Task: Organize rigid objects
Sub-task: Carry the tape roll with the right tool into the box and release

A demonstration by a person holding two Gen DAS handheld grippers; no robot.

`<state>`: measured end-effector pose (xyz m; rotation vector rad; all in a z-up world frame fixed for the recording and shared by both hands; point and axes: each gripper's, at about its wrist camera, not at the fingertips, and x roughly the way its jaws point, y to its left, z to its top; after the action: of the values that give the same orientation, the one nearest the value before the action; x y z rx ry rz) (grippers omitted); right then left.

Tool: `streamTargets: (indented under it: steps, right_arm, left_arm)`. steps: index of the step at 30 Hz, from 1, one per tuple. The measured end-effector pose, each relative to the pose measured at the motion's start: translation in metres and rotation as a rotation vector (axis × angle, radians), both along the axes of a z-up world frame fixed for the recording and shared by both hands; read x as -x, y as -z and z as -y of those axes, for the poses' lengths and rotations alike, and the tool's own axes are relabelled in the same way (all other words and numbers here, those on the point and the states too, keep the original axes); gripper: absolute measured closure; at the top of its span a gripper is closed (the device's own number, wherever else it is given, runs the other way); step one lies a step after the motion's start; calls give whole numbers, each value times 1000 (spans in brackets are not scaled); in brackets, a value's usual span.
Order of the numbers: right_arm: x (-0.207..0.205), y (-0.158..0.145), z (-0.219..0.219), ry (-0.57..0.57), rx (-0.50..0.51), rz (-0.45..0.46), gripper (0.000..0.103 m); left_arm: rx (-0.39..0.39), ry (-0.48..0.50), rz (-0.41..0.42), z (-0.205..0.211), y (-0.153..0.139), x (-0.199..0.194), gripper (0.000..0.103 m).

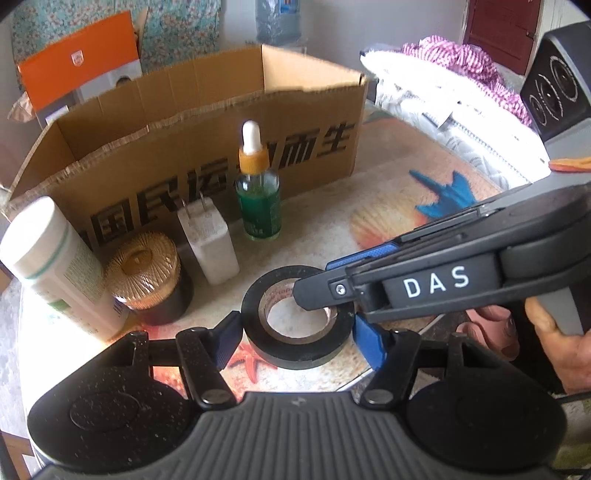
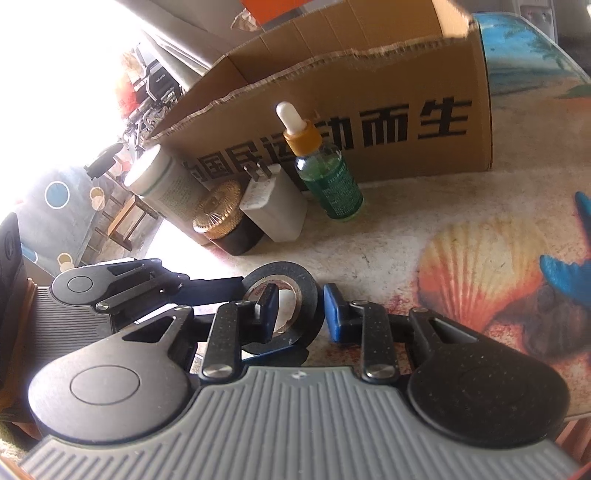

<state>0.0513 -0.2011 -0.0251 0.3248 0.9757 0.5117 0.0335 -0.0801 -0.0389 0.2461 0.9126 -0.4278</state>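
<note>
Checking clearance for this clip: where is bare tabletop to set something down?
Free: the shell-print tabletop right of the dropper bottle, before the cardboard box. Crowded: the left, where tube, gold-lidded jar, charger and tape roll cluster.

You are working in a lived-in home, at a table covered with a beach-print cloth of seashells and starfish. Household odds and ends stand on it beside a cut-down cardboard box: a green dropper bottle, a white plug charger, a gold-lidded jar. Behind you see a heap of pink striped laundry, floral fabric and a dotted rug on the floor.
</note>
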Motion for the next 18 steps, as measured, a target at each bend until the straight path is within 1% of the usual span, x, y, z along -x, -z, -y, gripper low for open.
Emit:
streamTargets:
  steps: [2,3,7,12,15,18]
  right_arm:
    - [4,-12,0,4,9,30,77]
    - [6,-20,-1,2,18,54,77]
    - [9,-58,-5,-13,48,172,77]
    - [-7,-102,-11,-45,58,296,77]
    - [-27,-122,-16,-75,64,339,77]
    - [-58,-137,-18,-99,57,339,77]
  left_arm:
    - [4,3,36,0,-11,4,36]
    - [3,5,66,0,-18,6,36]
    - [-3,-1,188,-2,-52,10,36]
    - [32,-39,283,-12,-96,-9,36]
    - [36,-62,308,-16,-117,-27,36]
    - [34,-84,293,-20,-127,-56,36]
